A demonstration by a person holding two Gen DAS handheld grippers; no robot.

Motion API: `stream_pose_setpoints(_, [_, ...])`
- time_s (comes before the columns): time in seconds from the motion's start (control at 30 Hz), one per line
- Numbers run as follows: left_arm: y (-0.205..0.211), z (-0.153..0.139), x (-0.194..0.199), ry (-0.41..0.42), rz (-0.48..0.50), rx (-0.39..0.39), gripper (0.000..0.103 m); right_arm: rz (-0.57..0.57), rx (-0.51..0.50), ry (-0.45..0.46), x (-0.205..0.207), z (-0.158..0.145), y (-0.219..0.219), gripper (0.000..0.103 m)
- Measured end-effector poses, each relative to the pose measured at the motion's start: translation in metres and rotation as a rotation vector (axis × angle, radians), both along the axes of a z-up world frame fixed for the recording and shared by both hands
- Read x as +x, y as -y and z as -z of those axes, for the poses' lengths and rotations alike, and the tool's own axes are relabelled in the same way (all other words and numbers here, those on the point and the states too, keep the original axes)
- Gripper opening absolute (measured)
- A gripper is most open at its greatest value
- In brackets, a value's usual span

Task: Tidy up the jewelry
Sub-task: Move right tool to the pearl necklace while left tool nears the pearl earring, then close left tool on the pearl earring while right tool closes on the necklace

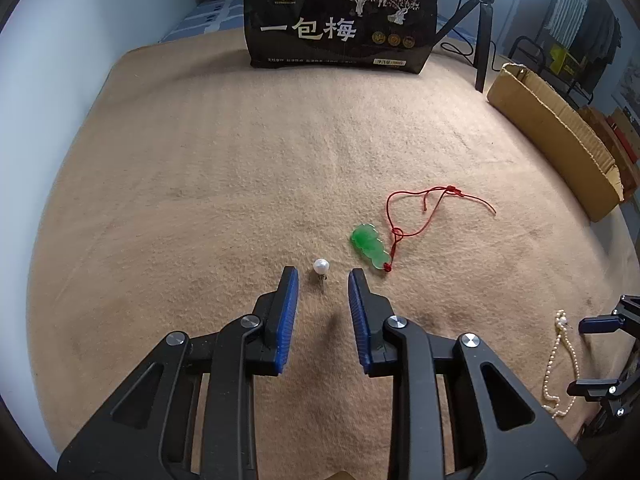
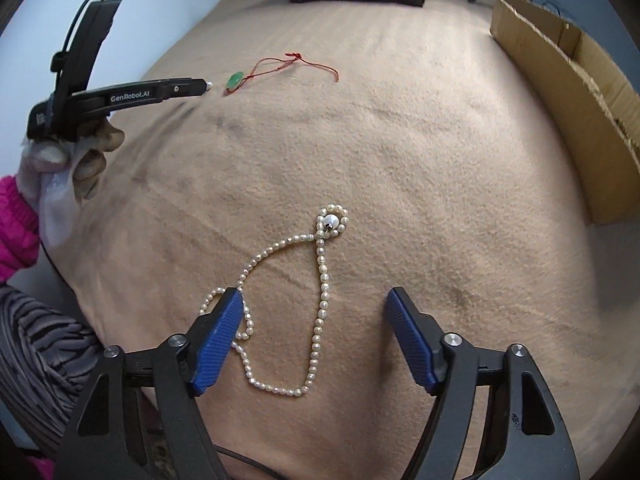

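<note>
Left gripper (image 1: 323, 280) sat low over the tan blanket (image 1: 224, 184), jaws spread with nothing between the pads. The pearl stud earring (image 1: 321, 267) lay on the blanket in the gap just ahead of the tips, at 12 o'clock from the gripper, pin pointing back toward the camera; it touched neither finger.

Green jade pendant (image 1: 369, 246) lay just beyond the right fingertip, at roughly 1 o'clock from the earring, flat on the blanket. Its red cord (image 1: 424, 204) looped out toward 1–2 o'clock, with a knot at the far end and one loose tail.

Right gripper (image 2: 314, 302) was also spread wide, holding nothing. The pearl necklace (image 2: 320, 312) lay in an open loop on the blanket between and ahead of its fingers. The left finger (image 2: 218, 336) overlapped the strand on that side; contact could not be confirmed. A second pearl stud (image 2: 331, 222) rested at 12 o'clock from this gripper, ringed by the small end loop of the necklace.

In the right wrist view the left gripper showed at 10 o'clock, held in a gloved hand (image 2: 80, 152).

Black snack bag (image 1: 340, 16) stood at the far edge, 12 o'clock. Cardboard box (image 1: 556, 136) lay along the blanket's edge at 2 o'clock. Tripod (image 1: 482, 20) stood beside the bag.
</note>
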State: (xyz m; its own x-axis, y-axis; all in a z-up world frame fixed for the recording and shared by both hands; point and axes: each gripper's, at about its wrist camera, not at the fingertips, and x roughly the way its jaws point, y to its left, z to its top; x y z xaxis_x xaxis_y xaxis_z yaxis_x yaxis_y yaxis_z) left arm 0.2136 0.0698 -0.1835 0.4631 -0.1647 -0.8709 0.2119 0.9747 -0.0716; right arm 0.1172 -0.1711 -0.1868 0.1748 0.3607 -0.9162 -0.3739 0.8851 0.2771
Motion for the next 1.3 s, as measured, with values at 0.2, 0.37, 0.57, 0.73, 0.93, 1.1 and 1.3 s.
stream_pose_setpoints(0.2, [0.001,0.006,0.004,-0.003,0.003,0.003,0.025,0.011,0.010,-0.004,0.002,0.002,-0.006,0.073])
stream_pose_setpoints(0.37, [0.002,0.009,0.006,-0.001,0.007,0.000,0.022,0.009,0.041,-0.013,0.004,0.005,-0.018,0.064])
stream_pose_setpoints(0.57, [0.001,0.011,0.007,0.002,0.008,0.003,0.017,-0.048,0.038,-0.003,-0.001,0.006,-0.044,0.060])
stream_pose_setpoints(0.73, [0.003,0.012,0.007,0.007,0.015,0.016,0.016,-0.154,-0.076,0.070,-0.015,0.007,-0.071,0.060])
stream_pose_setpoints(0.93, [0.007,0.014,0.008,0.017,0.022,0.034,0.008,-0.235,-0.187,0.149,-0.028,0.010,-0.086,0.049])
stream_pose_setpoints(1.1, [0.010,0.015,0.006,0.033,0.029,0.055,0.007,-0.239,-0.175,0.174,-0.030,0.008,-0.075,0.019])
stream_pose_setpoints(1.3, [0.007,0.010,0.005,0.036,0.010,0.053,0.007,-0.175,-0.067,0.100,-0.012,0.004,-0.050,0.006])
